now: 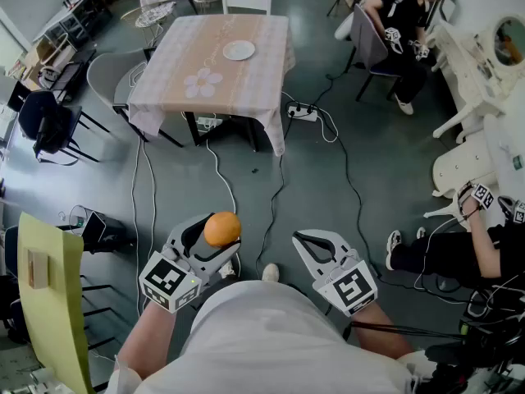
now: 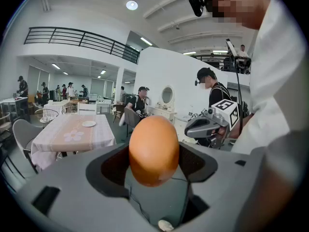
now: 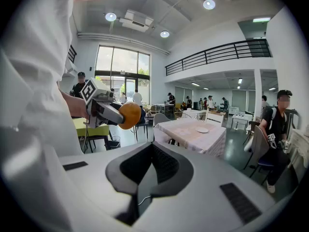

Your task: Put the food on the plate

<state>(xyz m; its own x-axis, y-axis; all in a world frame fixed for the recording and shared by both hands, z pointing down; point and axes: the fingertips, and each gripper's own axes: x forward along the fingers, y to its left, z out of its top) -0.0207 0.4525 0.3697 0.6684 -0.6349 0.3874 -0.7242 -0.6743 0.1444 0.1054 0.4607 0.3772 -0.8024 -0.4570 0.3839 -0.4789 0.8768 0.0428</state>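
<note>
An orange, rounded food item [image 1: 222, 227] is held between the jaws of the left gripper [image 1: 212, 238]. The jaws are spread wide around it and pressed against its sides. It is carried in the air above the grey floor [image 1: 328, 183], well apart from the table [image 1: 176, 97], which is covered with a pale checked cloth bearing a flower design. A white plate [image 1: 239, 50] is set on that table near its far edge, right of the middle, with nothing seen on it. The right gripper [image 1: 308, 240] is held just beside the left one, also over the floor. Its jaws are brought together at the tips and nothing is held between them. Cables [image 1: 349, 179] are laid across the floor between the grippers and the table.
</note>
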